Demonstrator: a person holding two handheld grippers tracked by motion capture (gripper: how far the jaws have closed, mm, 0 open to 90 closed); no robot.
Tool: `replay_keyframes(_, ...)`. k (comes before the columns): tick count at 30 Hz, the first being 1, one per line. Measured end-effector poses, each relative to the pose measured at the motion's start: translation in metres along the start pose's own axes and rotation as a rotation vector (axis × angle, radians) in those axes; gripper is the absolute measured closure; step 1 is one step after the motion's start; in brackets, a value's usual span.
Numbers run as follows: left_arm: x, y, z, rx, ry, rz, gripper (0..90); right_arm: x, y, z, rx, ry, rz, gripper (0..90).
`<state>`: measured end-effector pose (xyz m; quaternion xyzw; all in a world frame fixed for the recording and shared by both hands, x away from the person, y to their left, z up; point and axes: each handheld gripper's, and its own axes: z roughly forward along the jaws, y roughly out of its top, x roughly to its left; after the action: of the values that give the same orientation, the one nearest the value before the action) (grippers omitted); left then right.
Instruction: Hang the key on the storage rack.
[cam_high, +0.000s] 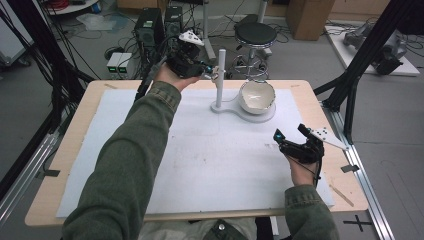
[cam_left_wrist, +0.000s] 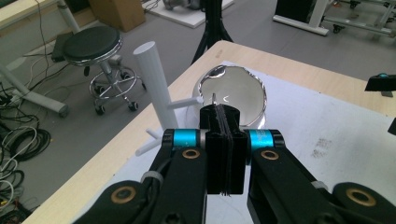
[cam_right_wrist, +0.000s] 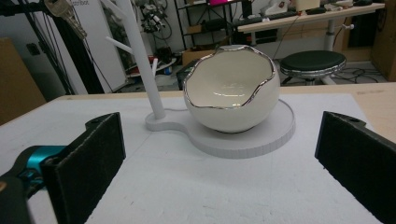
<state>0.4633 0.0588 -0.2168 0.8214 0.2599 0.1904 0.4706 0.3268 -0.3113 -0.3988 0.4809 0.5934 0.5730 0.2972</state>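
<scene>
Glossy ceramic bowl (cam_right_wrist: 232, 93), matt white stand (cam_right_wrist: 243, 135), wooden table (cam_high: 320, 107)

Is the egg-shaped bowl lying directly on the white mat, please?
No: in the right gripper view the egg-shaped bowl sits on the round white base of the stand, not on the mat.
</scene>
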Motion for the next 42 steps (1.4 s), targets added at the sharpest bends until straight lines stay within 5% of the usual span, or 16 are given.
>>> replay_keyframes(14,-0.005,0.012,0.02,-0.007,-0.003,0.004,89.1,0.001,0.0,-0.001,-0.002,0.006,-0.007,0.6)
replay_keyframes(24,0.0,0.009,0.034,0.022,0.039,-0.027,89.1,0.001,0.0,-0.001,-0.008,0.015,0.002,0.6)
replay_keyframes(31,0.004,0.007,0.041,0.003,0.033,-0.053,89.1,0.001,0.0,-0.001,-0.006,0.019,-0.003,0.6)
replay_keyframes(42,0.008,0.006,0.047,0.012,0.061,-0.047,89.1,0.0,0.0,-0.001,-0.006,0.019,-0.003,0.6)
